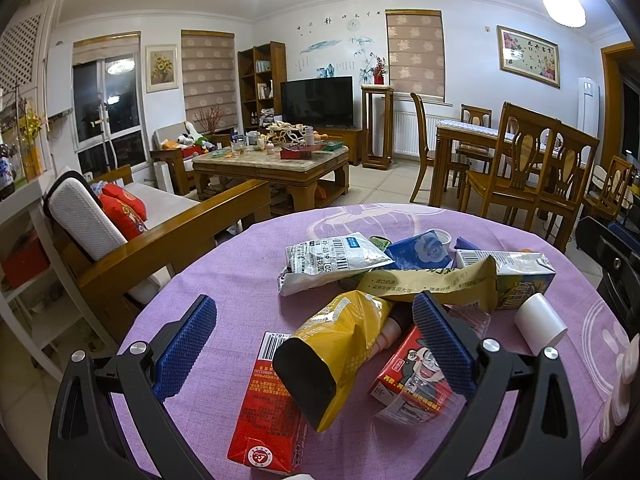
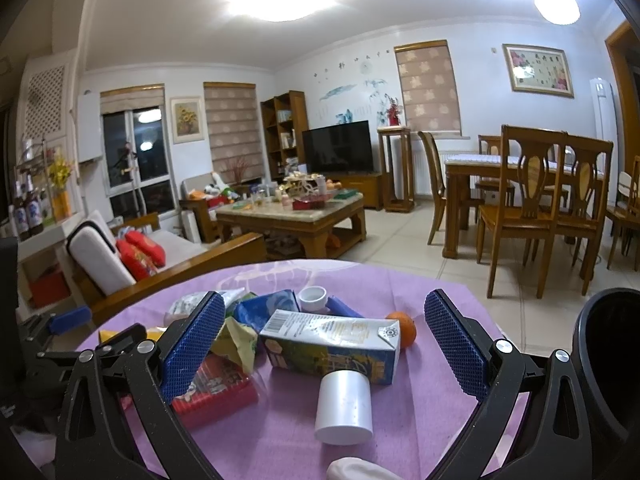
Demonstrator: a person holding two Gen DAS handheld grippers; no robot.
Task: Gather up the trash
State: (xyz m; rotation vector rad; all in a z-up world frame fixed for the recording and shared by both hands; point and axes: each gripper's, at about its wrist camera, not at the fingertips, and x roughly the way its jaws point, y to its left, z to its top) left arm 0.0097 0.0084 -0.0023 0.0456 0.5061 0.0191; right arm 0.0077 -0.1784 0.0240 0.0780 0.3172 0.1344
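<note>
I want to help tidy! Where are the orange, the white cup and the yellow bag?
orange [image 2: 404, 328], right wrist view, its visible right side.
white cup [image 2: 345, 408], right wrist view, its side.
yellow bag [image 1: 340, 344], left wrist view, its middle.

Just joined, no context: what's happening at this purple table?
A person holds a two-finger tool in each hand over a round table with a purple cloth, which is covered in litter. The left tool is open, its blue pads either side of a crumpled yellow snack bag and a red carton. The right tool is open too, framing a blue-and-white drink carton and a white plastic cylinder. Nothing is gripped yet. A black bin sits at the right edge.
</note>
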